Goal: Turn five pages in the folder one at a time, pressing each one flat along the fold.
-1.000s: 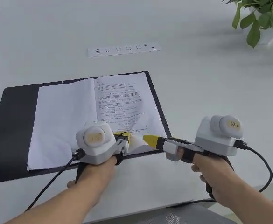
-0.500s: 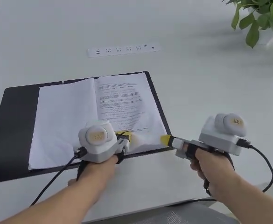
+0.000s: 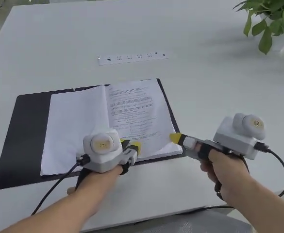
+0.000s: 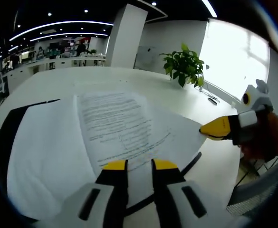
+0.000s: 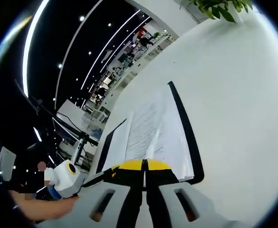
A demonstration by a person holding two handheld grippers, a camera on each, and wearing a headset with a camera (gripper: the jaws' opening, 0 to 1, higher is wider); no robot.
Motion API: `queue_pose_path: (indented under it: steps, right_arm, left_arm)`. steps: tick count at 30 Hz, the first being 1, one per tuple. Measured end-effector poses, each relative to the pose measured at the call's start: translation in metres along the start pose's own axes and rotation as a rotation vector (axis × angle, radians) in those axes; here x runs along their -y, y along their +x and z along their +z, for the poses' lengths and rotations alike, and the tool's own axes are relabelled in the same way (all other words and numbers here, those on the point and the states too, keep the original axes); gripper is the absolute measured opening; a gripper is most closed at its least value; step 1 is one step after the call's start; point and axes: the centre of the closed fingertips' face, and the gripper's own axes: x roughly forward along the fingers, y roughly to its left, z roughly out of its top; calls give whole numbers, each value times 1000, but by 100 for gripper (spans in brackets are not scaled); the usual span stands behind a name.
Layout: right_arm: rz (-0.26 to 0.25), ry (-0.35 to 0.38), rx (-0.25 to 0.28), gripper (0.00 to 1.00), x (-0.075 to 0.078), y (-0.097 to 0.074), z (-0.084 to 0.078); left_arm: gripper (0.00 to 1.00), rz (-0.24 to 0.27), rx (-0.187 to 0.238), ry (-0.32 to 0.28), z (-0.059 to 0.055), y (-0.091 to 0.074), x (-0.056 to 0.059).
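Black folder lies open on the white table, just ahead of both grippers. On the left gripper the yellow fingertips are slightly parted and hold nothing. The printed right-hand page lies directly beyond them and the blank left-hand page off to their left. The right gripper is clenched, tips pressed together with no sheet seen between them, at the printed page's near outer corner. A power strip and a potted plant sit far beyond the fingers.
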Motion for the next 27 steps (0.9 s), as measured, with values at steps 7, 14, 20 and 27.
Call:
queue_pose_path:
  steps: [7, 14, 20, 27]
  right_arm:
    - [78, -66, 11, 0, -48, 4, 0]
    - [184, -159, -1, 0, -113, 15, -8]
    - [249, -197, -18, 0, -155, 29, -17]
    - [285, -244, -63, 0, -185, 50, -34]
  left_arm:
    - [25, -1, 17, 77, 5, -39, -13]
    - [29, 21, 48, 113, 14, -81, -31]
    - [30, 57, 90, 99, 22, -119, -46]
    - [31, 92, 117, 82, 26, -154, -63]
